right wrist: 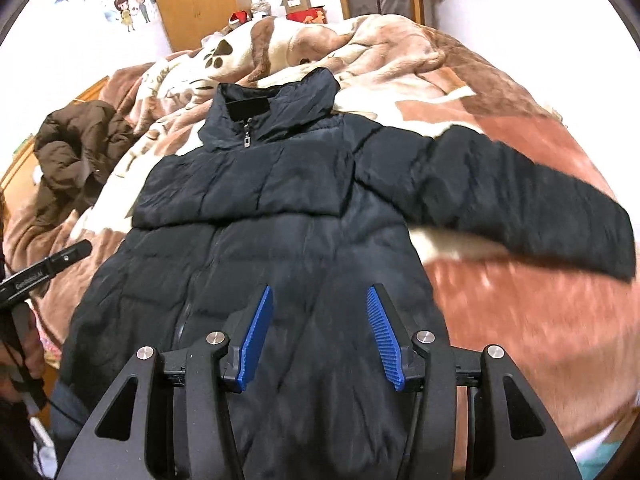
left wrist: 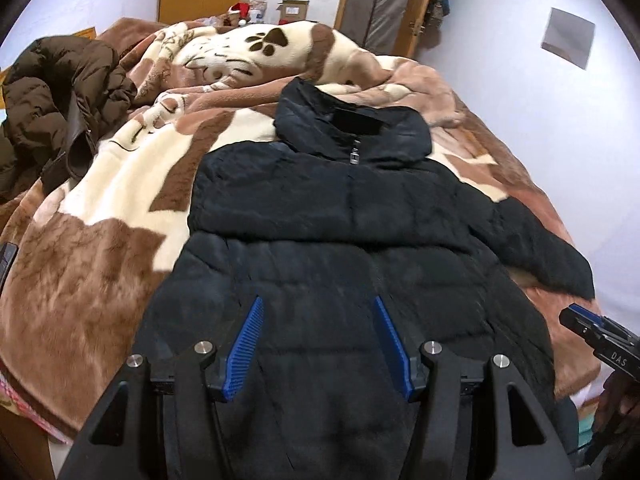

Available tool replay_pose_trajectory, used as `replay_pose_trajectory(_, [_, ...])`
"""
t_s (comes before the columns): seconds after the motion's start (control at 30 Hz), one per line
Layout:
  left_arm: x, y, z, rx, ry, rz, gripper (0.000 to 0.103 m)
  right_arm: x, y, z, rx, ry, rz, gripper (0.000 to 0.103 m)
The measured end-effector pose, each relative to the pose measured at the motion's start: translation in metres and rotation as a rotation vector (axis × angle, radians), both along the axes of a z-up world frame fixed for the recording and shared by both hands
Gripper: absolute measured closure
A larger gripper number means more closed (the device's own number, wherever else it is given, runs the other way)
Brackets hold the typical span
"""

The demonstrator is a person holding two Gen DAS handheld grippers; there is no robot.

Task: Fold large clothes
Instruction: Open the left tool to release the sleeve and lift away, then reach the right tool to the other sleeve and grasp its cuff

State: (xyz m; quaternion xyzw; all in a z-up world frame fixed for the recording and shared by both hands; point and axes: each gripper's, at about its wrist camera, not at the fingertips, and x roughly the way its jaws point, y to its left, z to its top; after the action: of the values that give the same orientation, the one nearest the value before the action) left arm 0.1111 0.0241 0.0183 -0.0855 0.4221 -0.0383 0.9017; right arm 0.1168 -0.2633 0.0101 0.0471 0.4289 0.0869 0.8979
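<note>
Left wrist: black jacket (left wrist: 340, 216) spreads seemingly just beyond open tongs (left wrist: 318, 312).

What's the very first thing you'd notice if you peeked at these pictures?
A big dark puffy jacket lies flat and zipped in the middle of the bed, one sleeve stretched out to the side. Under it spreads a fluffy brown-and-cream blanket with paw prints, and a crumpled brown coat sits at its far left.

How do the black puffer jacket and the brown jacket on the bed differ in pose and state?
The black puffer jacket lies spread flat, front up; the brown jacket sits crumpled in a heap. The black one is zipped to the collar, with one sleeve stretched sideways; the brown one shows no clear sleeve or front. Both are padded and rest on the patterned blanket.
</note>
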Motion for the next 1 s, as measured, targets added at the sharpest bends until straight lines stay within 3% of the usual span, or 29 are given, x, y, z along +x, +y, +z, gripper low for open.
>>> replay_pose_trajectory(0.2, [-0.027, -0.019, 0.009, -0.009, 0.003, -0.039, 0.043, -0.039, -0.02, 0.006, 0.026, 0.0, -0.025, 0.053])
replay_pose_trajectory(0.43, [-0.027, -0.035, 0.011, -0.007, 0.005, -0.068, 0.04, -0.041, -0.046, 0.008, 0.038, -0.007, -0.092, 0.053])
replay_pose_trajectory(0.53, [-0.019, -0.04, 0.012, 0.006, -0.001, -0.075, 0.037, -0.037, -0.062, 0.008, 0.05, -0.014, -0.129, 0.046])
replay_pose_trajectory(1.0, [0.057, -0.05, -0.011, 0.056, 0.008, -0.091, 0.036, 0.022, -0.178, -0.035, 0.109, 0.058, -0.411, 0.045])
